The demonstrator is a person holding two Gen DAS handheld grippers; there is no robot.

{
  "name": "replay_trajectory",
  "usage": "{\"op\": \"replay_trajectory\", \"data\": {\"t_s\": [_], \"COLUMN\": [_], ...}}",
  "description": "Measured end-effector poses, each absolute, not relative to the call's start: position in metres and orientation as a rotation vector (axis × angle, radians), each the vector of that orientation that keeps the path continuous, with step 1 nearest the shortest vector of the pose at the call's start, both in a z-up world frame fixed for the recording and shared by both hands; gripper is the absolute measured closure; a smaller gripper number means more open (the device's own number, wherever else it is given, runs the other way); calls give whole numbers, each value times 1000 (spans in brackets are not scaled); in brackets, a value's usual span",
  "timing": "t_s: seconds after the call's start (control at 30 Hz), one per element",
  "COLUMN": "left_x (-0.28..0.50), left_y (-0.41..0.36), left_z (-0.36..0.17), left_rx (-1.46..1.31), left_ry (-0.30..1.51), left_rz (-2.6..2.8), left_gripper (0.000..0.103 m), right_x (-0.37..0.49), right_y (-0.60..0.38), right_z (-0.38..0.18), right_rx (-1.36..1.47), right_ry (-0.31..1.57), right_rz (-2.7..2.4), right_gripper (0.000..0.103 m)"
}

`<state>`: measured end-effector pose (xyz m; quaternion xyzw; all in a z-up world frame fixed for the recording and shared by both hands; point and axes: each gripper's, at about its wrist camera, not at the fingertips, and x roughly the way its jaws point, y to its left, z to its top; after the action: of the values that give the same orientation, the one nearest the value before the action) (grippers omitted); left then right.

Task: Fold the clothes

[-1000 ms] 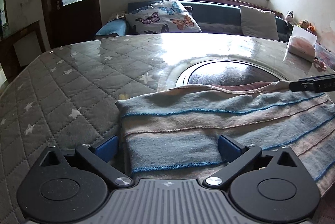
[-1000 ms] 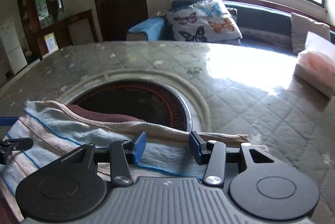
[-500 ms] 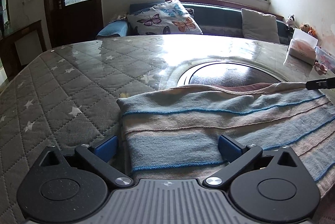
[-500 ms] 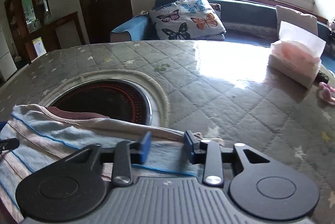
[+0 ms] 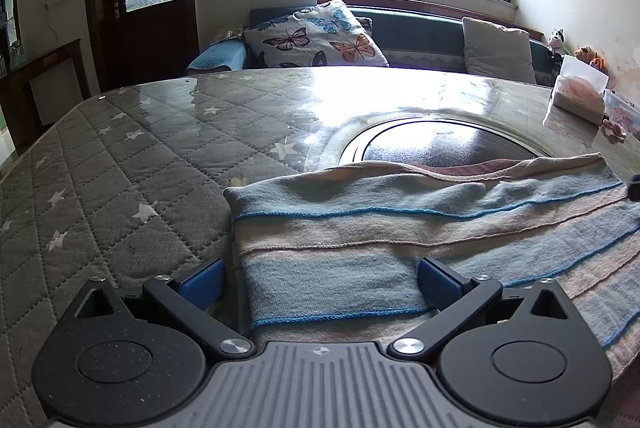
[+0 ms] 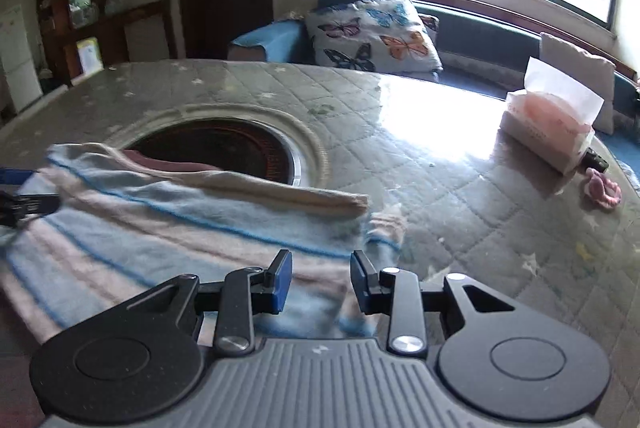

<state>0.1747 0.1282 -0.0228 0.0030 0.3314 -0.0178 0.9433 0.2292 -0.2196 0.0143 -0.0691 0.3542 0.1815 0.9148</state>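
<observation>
Over on the left, the left gripper sits low at the near edge of the table, its two blue-padded fingers spread wide. The left pad rests over bare quilted cover; the right one lies on the cloth. Between them is the left end of one folded striped garment, pale blue and beige with thin bright-blue lines. It lies flat on the table, its far edge reaching over the rim of the single round dark inset in the middle of the tabletop. A strip of dusty pink shows along that far edge.

Moving right, the right gripper is at the garment's other end, its two fingers parted by a narrower gap, with striped cloth seen between them but nothing pinched. The view there is blurred.

Further right on the table stands one tissue box with a white sheet sticking up, and just beside it a small pink object.

Behind the table I count two cushions: one butterfly cushion and one plain grey cushion.
</observation>
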Motion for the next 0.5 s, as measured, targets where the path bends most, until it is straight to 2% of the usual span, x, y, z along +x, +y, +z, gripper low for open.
{"op": "replay_trajectory", "data": {"t_s": [0.5], "left_x": [175], "left_y": [129], "left_z": [-21], "left_rx": [7], "left_ry": [677], "left_rz": [-27], "left_gripper": [0], "right_x": [149], "right_y": [-236], "right_z": [-1], "right_rx": [-84], "right_ry": [738], "right_rz": [384], "right_gripper": [72]}}
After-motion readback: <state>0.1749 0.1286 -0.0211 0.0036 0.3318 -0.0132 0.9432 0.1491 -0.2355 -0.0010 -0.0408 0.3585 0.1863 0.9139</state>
